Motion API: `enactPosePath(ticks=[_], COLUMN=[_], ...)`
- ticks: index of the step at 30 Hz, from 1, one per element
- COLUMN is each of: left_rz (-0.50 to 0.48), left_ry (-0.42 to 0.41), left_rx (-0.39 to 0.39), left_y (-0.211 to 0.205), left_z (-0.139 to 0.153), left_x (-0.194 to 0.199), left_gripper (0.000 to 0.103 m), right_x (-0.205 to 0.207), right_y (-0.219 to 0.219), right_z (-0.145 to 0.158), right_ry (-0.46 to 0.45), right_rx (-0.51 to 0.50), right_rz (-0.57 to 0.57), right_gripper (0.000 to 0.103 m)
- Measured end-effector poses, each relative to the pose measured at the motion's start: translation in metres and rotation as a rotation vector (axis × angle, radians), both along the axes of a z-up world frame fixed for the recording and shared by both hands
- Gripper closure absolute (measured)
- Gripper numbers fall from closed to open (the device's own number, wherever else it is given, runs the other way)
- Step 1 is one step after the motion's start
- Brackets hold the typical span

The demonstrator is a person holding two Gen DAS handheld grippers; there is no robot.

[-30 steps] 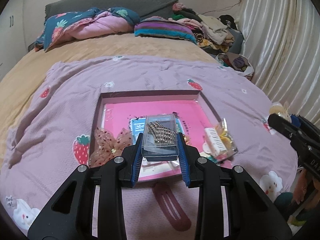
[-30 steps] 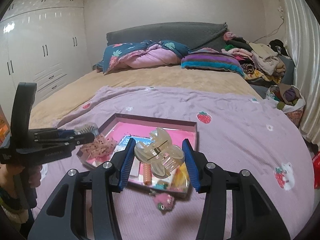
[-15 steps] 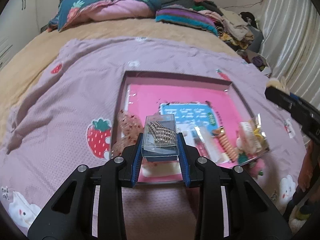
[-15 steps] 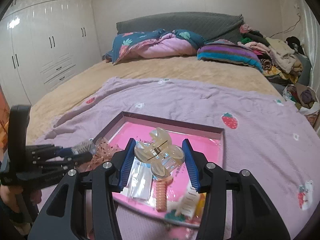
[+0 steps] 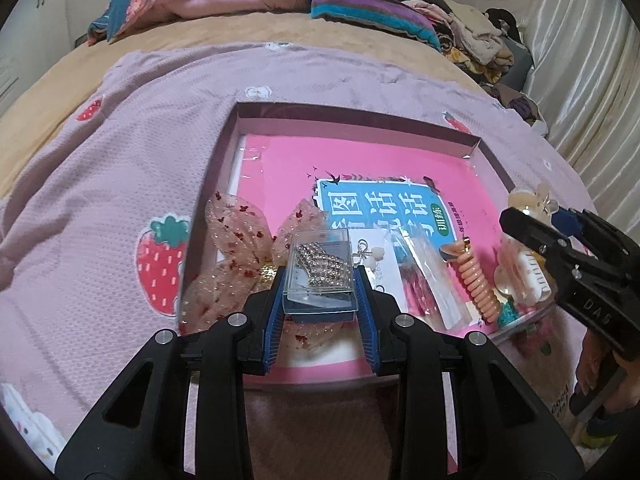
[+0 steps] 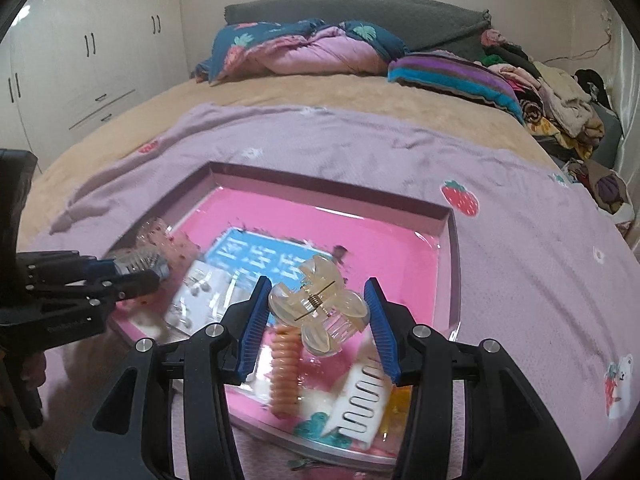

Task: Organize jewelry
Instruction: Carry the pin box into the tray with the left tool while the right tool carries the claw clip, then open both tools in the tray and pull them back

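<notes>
My left gripper (image 5: 320, 312) is shut on a clear plastic box (image 5: 320, 280) that holds a rhinestone piece, above the near left part of a shallow pink tray (image 5: 360, 124). My right gripper (image 6: 318, 320) is shut on a translucent beige claw clip (image 6: 320, 312), above the tray's (image 6: 448, 248) near right part. In the tray lie a sheer bow with red dots (image 5: 240, 260), a peach spiral hair tie (image 5: 476, 280), a white clip (image 6: 360, 404), clear packets (image 5: 428, 276) and a blue-labelled pink booklet (image 5: 384, 208).
The tray rests on a lilac strawberry-print blanket (image 5: 120, 160) on a bed. Pillows and a folded quilt (image 6: 300, 48) lie at the headboard. A heap of clothes (image 6: 552, 96) and a curtain are at the right. White wardrobes (image 6: 80, 60) stand at the left.
Both grippers have moved forward and down toward the tray, each keeping its hold. The tray now looks larger and closer in both views.
</notes>
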State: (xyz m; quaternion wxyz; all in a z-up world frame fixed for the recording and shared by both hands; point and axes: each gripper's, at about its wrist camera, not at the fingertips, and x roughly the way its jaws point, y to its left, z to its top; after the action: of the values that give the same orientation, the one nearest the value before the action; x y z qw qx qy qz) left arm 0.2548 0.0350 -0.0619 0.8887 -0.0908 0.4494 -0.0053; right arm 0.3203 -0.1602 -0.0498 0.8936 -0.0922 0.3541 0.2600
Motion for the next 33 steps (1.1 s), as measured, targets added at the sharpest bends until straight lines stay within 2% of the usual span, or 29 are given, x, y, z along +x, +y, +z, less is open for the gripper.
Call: enactPosePath(ticks=[8,12,20,26,33], left_rz=[0.004,0.013,0.013,0.021,0.054], left_ry=[0.004,0.009,0.003,-0.011,-0.041], left_rx=[0.014,0.013,0.017,0.016,0.003], left_y=[-0.003,-0.001,-0.003,0.001,0.005], left_z=[-0.001,0.0,0.008,0.018,0.033], left_x=[0.001,-0.001,-0.008,-0.014,-0.026], left_gripper=[0.079,0.068,0.065,0.065,0.054], right_x=[0.004,0.004,0.005,-0.002,-0.015], right_y=[0.002,0.004,0.0,-0.002,-0.016], right_z=[-0.018,-0.023,-0.021,-0.008,0.023], right_ry=[0.046,0.065,0.075,0.029,-0.04], right_rx=[-0.019,-0.022,-0.011,0.007,0.058], right_rz=[0.002,0.001,-0.02,-0.027,-0.057], right_gripper=[0.056,0.056,0.055,0.036,0.016])
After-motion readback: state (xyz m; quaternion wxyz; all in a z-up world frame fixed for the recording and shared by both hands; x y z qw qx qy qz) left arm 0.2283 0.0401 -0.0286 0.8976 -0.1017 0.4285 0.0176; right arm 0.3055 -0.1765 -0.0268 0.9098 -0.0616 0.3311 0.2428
